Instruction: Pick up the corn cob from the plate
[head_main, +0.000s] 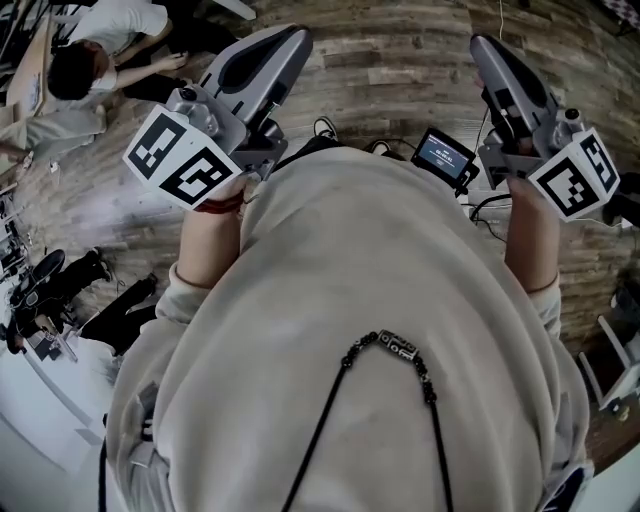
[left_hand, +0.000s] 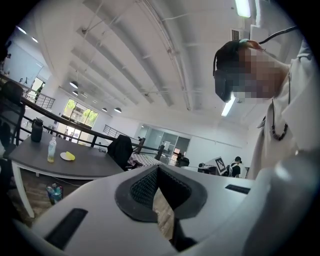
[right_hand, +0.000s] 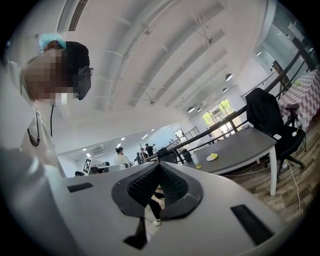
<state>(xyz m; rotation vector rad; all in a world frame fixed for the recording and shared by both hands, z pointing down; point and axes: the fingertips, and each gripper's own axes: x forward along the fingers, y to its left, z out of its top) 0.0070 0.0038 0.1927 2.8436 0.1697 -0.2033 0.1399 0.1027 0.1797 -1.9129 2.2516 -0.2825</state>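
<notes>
both grippers empty, corn well away from them
i see the left gripper (left_hand: 159, 170) and right gripper (right_hand: 160, 167) with jaws pressed together on nothing; the corn cob (left_hand: 70, 156) sits on its plate (left_hand: 63, 157) on the far grey table (left_hand: 95, 165).

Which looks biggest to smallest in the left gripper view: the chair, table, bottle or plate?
1. grey table
2. black chair
3. bottle and plate: these look about alike, so I won't rank them.
</notes>
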